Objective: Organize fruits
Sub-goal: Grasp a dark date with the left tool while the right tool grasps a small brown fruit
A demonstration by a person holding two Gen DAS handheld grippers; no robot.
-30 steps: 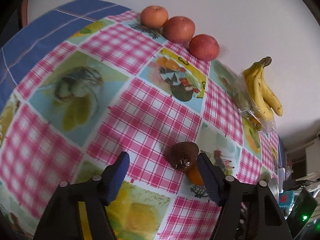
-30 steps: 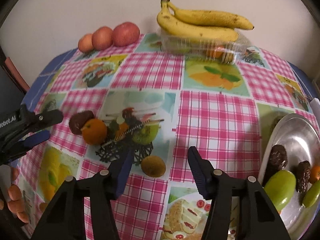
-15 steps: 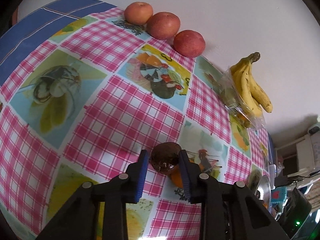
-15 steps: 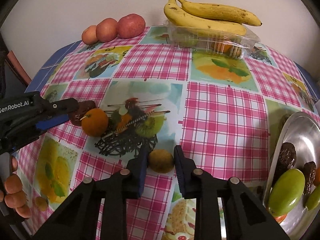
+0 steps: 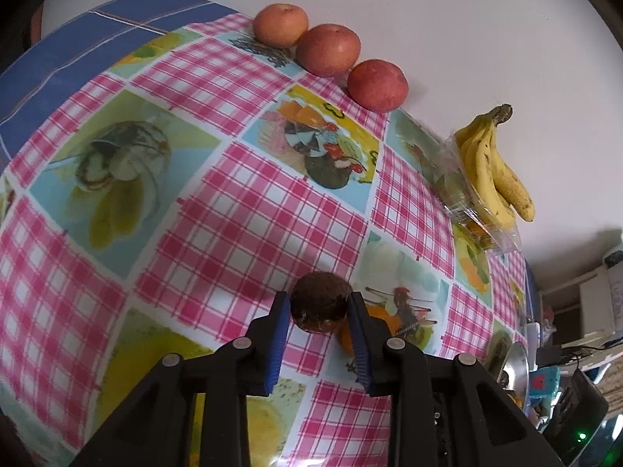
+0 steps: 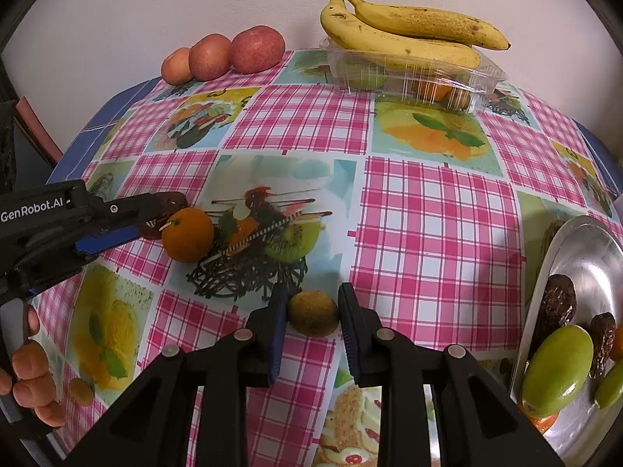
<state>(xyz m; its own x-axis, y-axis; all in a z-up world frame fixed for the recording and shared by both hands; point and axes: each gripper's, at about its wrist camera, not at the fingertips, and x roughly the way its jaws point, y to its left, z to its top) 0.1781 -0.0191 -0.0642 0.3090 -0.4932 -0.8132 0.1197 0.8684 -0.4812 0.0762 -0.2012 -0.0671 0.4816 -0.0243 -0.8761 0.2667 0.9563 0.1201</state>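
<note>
My left gripper (image 5: 319, 307) is shut on a dark brown round fruit (image 5: 320, 306) at the tablecloth; an orange (image 5: 346, 340) sits just behind its right finger. In the right wrist view the left gripper (image 6: 155, 214) comes in from the left beside that orange (image 6: 187, 234). My right gripper (image 6: 313, 313) is shut on a yellow-brown kiwi-like fruit (image 6: 313, 313) on the cloth. A steel plate (image 6: 599, 257) at the right holds a green fruit (image 6: 558, 366) and dark dates (image 6: 555, 307).
Three apples (image 6: 222, 56) line the back wall, also in the left wrist view (image 5: 329, 56). Bananas (image 6: 405, 33) lie on a clear plastic box (image 6: 420, 78) at the back. The checked tablecloth (image 6: 428, 214) covers the table. Clutter stands beyond the right edge (image 5: 584, 311).
Both grippers moved forward and closed from wide open: the left onto the dark brown fruit, the right onto the yellow-brown fruit.
</note>
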